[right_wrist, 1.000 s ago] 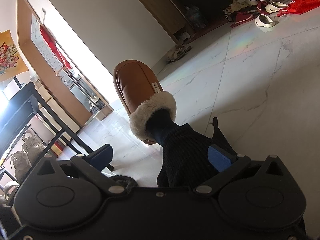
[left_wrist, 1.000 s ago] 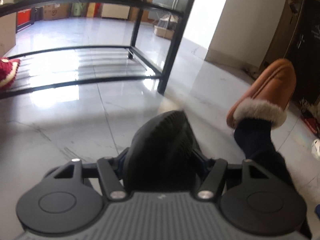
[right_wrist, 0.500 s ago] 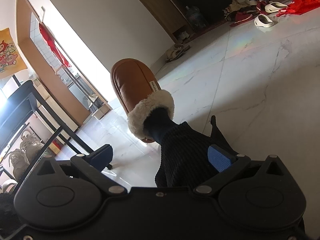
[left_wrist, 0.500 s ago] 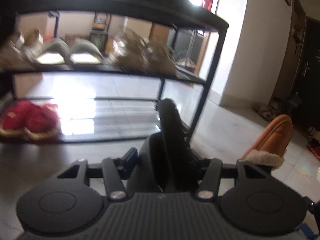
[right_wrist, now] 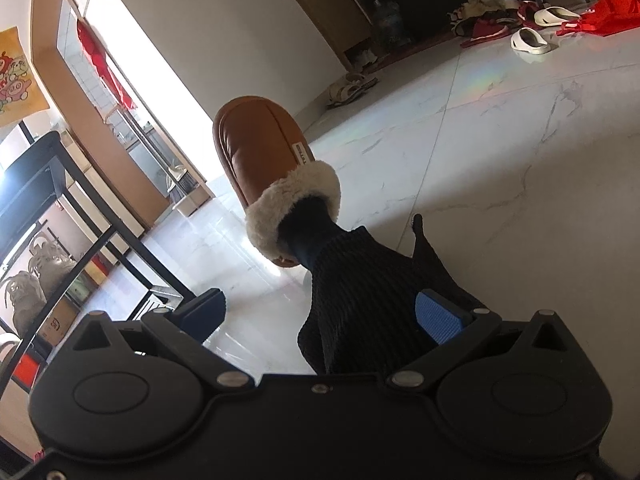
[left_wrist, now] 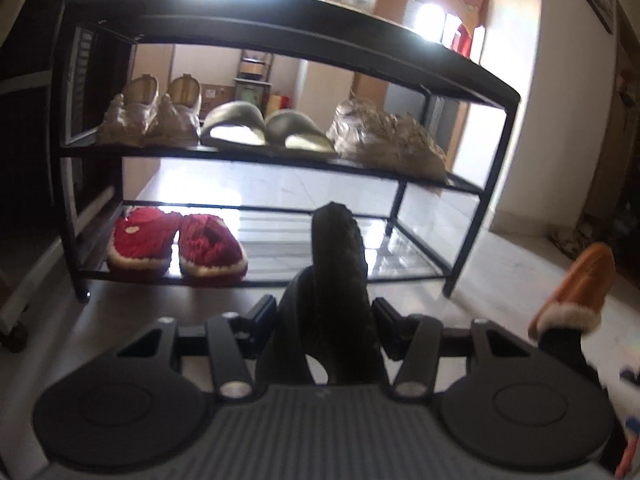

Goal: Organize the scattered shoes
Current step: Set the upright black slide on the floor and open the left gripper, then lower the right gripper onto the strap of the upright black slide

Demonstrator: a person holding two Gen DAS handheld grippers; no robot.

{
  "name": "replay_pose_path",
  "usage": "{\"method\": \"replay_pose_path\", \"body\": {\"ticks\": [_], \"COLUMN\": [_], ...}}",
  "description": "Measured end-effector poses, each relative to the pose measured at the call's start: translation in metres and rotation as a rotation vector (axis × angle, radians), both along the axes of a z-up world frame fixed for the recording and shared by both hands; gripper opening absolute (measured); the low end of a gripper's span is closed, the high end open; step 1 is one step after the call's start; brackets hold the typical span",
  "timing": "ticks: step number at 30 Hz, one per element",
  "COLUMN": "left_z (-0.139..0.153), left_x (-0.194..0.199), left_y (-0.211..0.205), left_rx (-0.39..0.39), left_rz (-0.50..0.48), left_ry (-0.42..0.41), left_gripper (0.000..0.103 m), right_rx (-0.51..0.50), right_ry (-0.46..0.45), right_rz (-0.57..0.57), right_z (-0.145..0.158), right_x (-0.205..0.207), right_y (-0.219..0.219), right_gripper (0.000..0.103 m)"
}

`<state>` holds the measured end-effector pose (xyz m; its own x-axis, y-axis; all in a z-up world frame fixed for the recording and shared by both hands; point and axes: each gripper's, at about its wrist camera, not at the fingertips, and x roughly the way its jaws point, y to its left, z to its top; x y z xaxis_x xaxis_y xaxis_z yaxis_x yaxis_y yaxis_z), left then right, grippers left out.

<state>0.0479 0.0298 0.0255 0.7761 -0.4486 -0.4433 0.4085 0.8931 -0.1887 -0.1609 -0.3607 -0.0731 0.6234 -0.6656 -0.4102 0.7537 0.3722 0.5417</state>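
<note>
My left gripper (left_wrist: 324,312) is shut on a black shoe (left_wrist: 336,280), held on its side with the toe pointing at the black shoe rack (left_wrist: 280,12). The shoe is in front of the bare right half of the rack's bottom shelf (left_wrist: 400,248). My right gripper (right_wrist: 320,312) is open and holds nothing; a person's leg in dark corduroy trousers (right_wrist: 360,280) stands between its fingers. The foot wears a tan fur-lined slipper (right_wrist: 260,152), which also shows in the left wrist view (left_wrist: 580,280).
Red slippers (left_wrist: 176,244) sit on the left of the bottom shelf. Beige and grey shoes (left_wrist: 260,128) fill the middle shelf. Scattered shoes and white slippers (right_wrist: 532,36) lie far off by a dark cabinet (right_wrist: 380,0). The floor is glossy white tile (right_wrist: 500,152).
My left gripper has lifted and tilted up with the black shoe, bringing the whole rack into view. The right gripper has hardly moved.
</note>
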Motion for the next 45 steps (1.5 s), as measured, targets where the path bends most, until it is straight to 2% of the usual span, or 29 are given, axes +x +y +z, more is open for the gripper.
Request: {"method": "replay_pose_path", "body": {"ticks": [7,9,11,13,18,22,24,29,33,34,35,37,39,45], "left_z": [-0.012,-0.013,-0.018,-0.022,-0.032,-0.035,-0.038,-0.041,-0.034,-0.031,-0.027,-0.022,-0.019,-0.023], "left_x": [-0.055,-0.062,-0.065,-0.069,-0.069,-0.068,-0.069,-0.068,-0.067,-0.067,-0.065,-0.061,-0.056,-0.044], "left_y": [0.002,-0.002,-0.005,-0.006,-0.001,0.003,0.001,-0.008,-0.025,-0.027,-0.025,-0.020,-0.014,0.024], "left_rx": [-0.060,-0.069,-0.100,-0.130,-0.177,-0.195,-0.184,-0.188,-0.116,-0.121,-0.164,-0.219,-0.234,-0.280], "left_rz": [-0.167,-0.194,-0.220,-0.232,-0.215,-0.257,-0.297,-0.324,-0.360,-0.369,-0.378,-0.370,-0.335,-0.134], "left_ry": [-0.014,-0.006,0.056,0.089,0.146,0.204,0.215,0.180,0.152,0.149,0.152,0.168,0.175,0.173], "left_gripper": [0.055,0.063,0.076,0.082,0.091,0.102,0.102,0.102,0.102,0.102,0.102,0.102,0.102,0.102], "right_rx": [-0.051,-0.065,-0.090,-0.106,-0.111,-0.063,-0.050,-0.005,0.011,0.013,0.015,0.021,0.021,0.071], "right_ry": [0.056,0.071,0.091,0.104,0.127,0.141,0.135,0.121,0.118,0.115,0.105,0.085,0.076,0.113], "right_rz": [-0.008,-0.005,0.003,0.017,0.082,0.220,0.253,0.334,0.440,0.460,0.477,0.515,0.540,0.670], "right_z": [0.005,0.007,0.010,0.012,0.016,0.022,0.025,0.034,0.049,0.053,0.058,0.070,0.078,0.091], "right_x": [0.004,0.005,0.007,0.007,0.009,0.015,0.016,0.020,0.028,0.030,0.030,0.032,0.033,0.045], "right_y": [0.009,0.011,0.015,0.018,0.020,0.017,0.017,0.027,0.033,0.034,0.035,0.036,0.037,0.048], "right_gripper": [0.103,0.103,0.103,0.103,0.103,0.103,0.103,0.103,0.103,0.103,0.103,0.103,0.103,0.103]}}
